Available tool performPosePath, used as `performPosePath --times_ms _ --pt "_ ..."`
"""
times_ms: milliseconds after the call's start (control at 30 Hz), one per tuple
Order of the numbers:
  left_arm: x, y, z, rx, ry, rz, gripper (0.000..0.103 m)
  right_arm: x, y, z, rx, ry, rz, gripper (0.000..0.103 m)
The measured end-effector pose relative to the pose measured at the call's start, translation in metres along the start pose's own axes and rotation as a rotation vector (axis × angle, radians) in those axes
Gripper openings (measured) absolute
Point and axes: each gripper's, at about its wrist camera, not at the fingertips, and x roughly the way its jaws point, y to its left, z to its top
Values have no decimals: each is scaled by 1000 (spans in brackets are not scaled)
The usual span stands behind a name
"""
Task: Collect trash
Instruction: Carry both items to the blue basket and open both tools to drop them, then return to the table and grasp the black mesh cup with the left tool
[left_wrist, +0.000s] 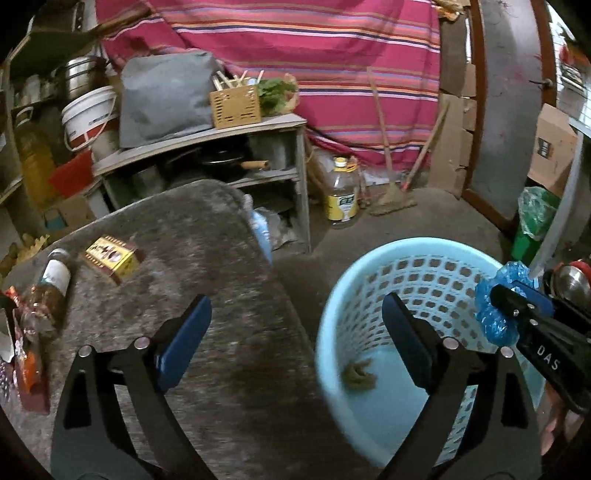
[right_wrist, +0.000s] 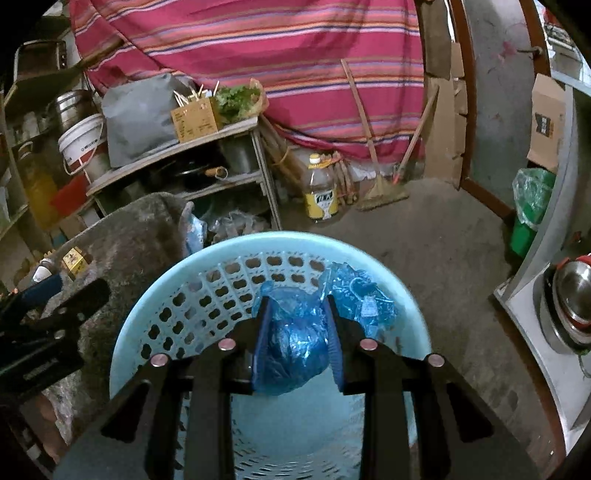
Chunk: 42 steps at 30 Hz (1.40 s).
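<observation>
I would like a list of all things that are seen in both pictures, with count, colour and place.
basket: one, light blue, on the floor beside the table
plastic wad: one, blue, over the basket
brown scrap: one, on the basket bottom
table: one, grey cover, left
small box: one, yellow and red, on the table
small bottle: one, brown contents, lying on the table
oil bottle: one, yellow label, on the floor
bucket: one, white, back left
broom: one, by the striped cloth
left hand-held gripper: open, empty
right hand-held gripper: shut on the plastic wad
</observation>
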Motion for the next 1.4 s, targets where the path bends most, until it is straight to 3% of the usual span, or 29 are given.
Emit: performPosePath --times_ms 100,133,200,267,467,767,1000,1200,1400 --pt "2 13 -2 -6 1 25 91 9 7 1 16 22 -23 35" --pt "1 16 -2 -8 3 27 91 11 9 1 16 26 -41 41" --pt "0 24 -4 -13 0 32 91 13 12 0 26 31 -64 66" --pt "-3 31 -6 -13 -6 40 91 14 12 0 54 29 -66 69" --pt "-22 61 -8 -35 -27 74 94 5 24 5 47 -16 -117 90" --pt "-71 133 -20 -93 -87 113 98 -30 87 12 17 -153 -41 96" --pt "-106 215 -37 -126 -133 217 98 -44 169 7 -67 -236 50 98" --pt "-108 282 -56 -174 -135 309 98 -41 237 -6 -165 -230 99 98" --pt "-85 338 -63 -212 -45 350 98 -22 280 -18 -233 -180 100 98"
